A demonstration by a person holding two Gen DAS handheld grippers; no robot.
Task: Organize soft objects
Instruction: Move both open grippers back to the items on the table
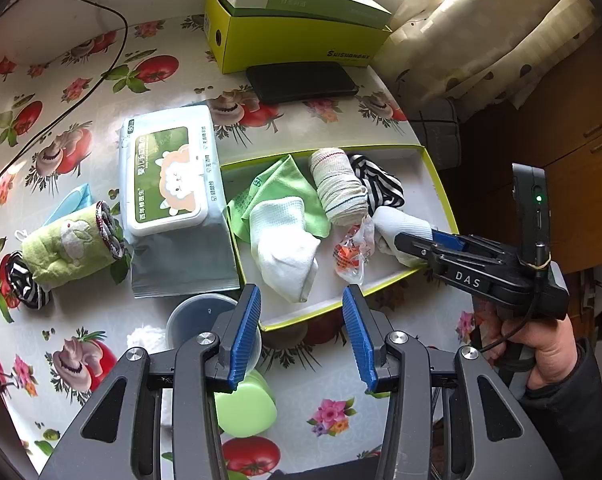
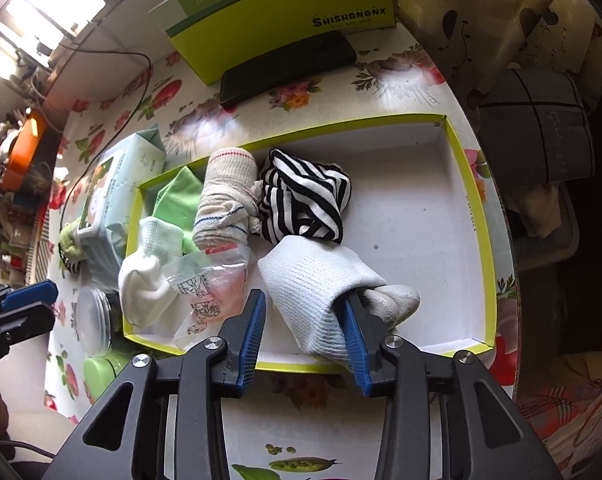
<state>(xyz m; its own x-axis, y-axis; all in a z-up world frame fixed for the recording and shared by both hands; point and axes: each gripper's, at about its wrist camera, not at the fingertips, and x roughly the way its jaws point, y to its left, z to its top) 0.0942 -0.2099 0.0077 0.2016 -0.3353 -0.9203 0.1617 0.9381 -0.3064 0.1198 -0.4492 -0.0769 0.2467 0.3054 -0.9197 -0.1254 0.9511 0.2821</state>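
over the tray (image 2: pixel 471 184), my right gripper (image 2: pixel 305 312) sits spread, white glove (image 2: pixel 321 280) lying loose between its jaws, placing step; next i fetch the towel roll (image 1: pixel 71 246) with the spread, empty left gripper (image 1: pixel 301 312).

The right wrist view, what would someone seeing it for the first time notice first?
Most striking is the shallow yellow-edged box lid filling the middle, with soft things bunched at its left end: a black-and-white striped cloth, a rolled beige cloth and a green cloth. Nearest the camera, the right hand-held gripper has a white glove between its blue fingers, one finger tucked inside it. Behind the lid lies a dark phone.
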